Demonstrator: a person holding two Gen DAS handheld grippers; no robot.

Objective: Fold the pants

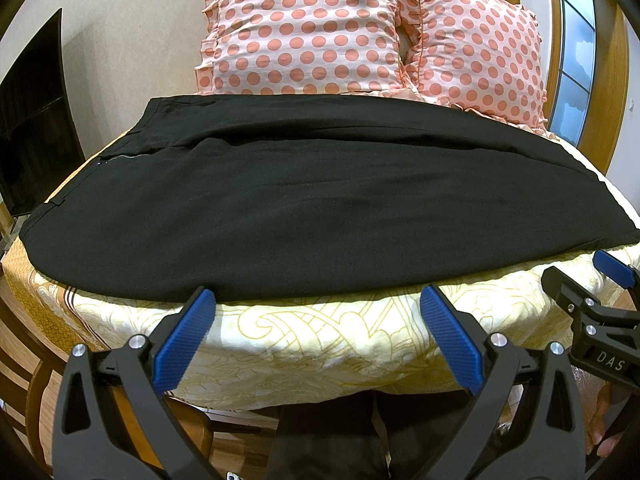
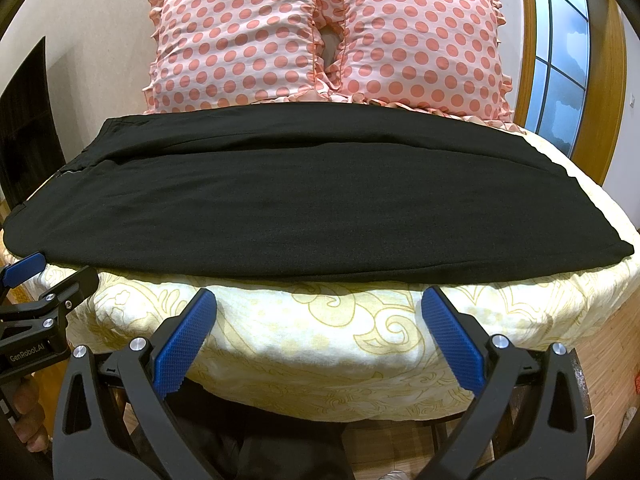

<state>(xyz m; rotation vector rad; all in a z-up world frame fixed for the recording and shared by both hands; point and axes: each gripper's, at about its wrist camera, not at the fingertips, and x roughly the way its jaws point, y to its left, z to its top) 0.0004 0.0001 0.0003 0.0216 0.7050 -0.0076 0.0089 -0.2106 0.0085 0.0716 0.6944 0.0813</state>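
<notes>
- Left wrist view shows one pair of black pants (image 1: pixel 320 204) lying flat on the bed (image 1: pixel 320 344), long axis running left to right across it.
- Waistband end with the zipper points left; the leg ends point right.
- One leg lies over the other, so the pants look already halved lengthwise.
- Two dotted pink pillows (image 1: pixel 304 28) stand behind the pants, side by side.
- Left gripper (image 1: pixel 318 300) is spread wide and holds nothing, just before the near edge of the pants.
- Right gripper (image 2: pixel 320 300) is also wide apart and empty, near the same edge.
</notes>
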